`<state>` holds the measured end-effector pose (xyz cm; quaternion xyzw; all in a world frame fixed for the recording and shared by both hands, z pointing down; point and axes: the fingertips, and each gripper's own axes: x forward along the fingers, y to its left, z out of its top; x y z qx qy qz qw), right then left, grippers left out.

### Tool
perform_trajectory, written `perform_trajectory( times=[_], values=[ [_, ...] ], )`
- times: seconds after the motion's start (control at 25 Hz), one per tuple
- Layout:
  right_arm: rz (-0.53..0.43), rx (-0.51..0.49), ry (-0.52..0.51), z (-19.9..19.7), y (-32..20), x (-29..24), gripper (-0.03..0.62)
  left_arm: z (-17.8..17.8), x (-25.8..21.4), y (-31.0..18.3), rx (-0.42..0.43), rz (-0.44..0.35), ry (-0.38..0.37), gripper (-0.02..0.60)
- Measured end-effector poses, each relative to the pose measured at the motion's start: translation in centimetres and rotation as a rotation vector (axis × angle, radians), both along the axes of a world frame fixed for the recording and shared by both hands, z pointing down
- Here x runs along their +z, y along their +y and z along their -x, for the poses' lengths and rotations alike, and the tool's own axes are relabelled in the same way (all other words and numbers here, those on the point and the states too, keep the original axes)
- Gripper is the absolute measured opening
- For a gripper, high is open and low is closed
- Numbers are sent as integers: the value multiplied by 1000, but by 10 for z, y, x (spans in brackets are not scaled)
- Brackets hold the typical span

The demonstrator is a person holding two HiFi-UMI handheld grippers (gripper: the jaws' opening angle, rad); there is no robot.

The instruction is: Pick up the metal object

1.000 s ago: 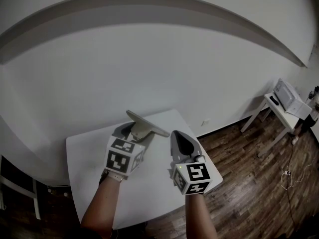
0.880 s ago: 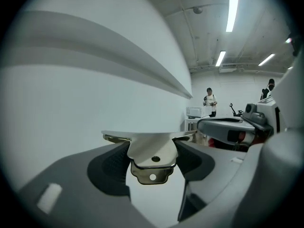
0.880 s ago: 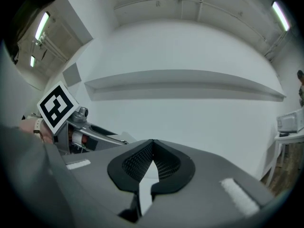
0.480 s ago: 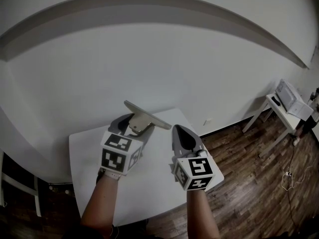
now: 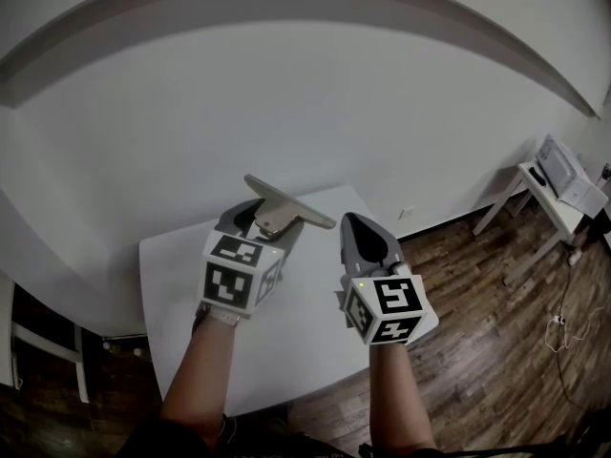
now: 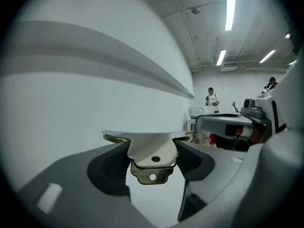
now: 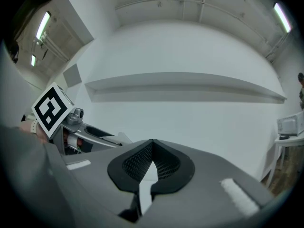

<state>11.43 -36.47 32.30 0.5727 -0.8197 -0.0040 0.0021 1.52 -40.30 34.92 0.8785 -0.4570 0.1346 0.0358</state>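
The metal object (image 5: 284,209) is a flat T-shaped bracket with a wide top bar and a tab with two holes. My left gripper (image 5: 270,219) is shut on its tab and holds it in the air above the white table (image 5: 172,284). In the left gripper view the bracket (image 6: 151,152) sits clamped between both dark pads, its bar lying level across the jaw tips. My right gripper (image 5: 363,239) hovers beside it on the right, shut with nothing between its pads (image 7: 156,165).
A plain white wall stands behind the small white table. Dark wood floor lies to the right, where a second white table (image 5: 563,203) carries a white box. A dark chair frame (image 5: 38,351) stands at the left. People stand far off in the left gripper view.
The left gripper has risen a little with the bracket still in it. The right gripper has stayed put, and the head view has shifted slightly.
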Motion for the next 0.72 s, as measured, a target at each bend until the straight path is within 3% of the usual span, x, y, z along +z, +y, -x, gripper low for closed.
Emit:
perform_trajectory(
  times=[0.72],
  values=[
    [-29,-1,16,3,4,-10,9,5,9,6,-25,23,-17,290]
  ],
)
